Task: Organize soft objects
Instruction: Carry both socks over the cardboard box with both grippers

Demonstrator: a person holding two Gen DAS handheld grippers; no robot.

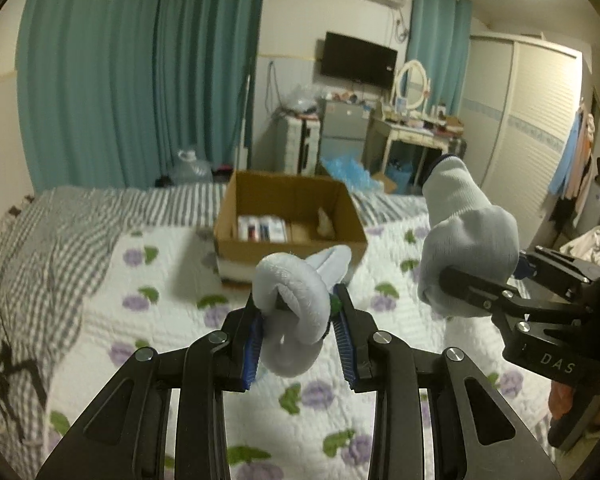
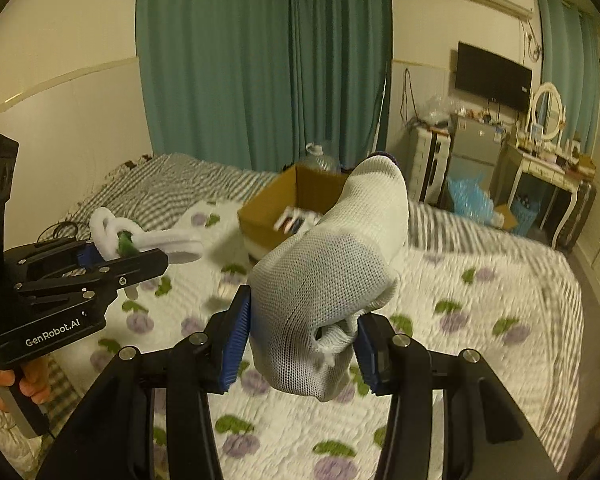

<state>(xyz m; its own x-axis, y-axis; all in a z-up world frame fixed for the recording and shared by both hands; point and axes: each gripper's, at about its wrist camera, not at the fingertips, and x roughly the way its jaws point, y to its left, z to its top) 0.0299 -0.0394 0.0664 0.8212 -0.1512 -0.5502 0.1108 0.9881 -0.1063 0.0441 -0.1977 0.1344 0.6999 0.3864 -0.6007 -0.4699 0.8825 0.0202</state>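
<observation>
My left gripper (image 1: 298,314) is shut on a fluffy white looped soft item (image 1: 296,304) with a small green bit, held above the bed; it also shows in the right wrist view (image 2: 112,232). My right gripper (image 2: 300,328) is shut on a white mesh sock (image 2: 332,264) with grey heel and dark cuff, held upright; the sock also shows in the left wrist view (image 1: 466,236). An open cardboard box (image 1: 292,216) sits on the bed ahead of both grippers, holding small packets; it also shows in the right wrist view (image 2: 268,216).
The bed has a white quilt with purple flowers (image 1: 148,292) and a grey checked blanket (image 1: 40,240) on the left. Teal curtains (image 1: 140,72), a water jug (image 1: 192,168), a small fridge (image 1: 344,132), a dressing table (image 1: 412,128) and a wardrobe (image 1: 532,120) stand beyond.
</observation>
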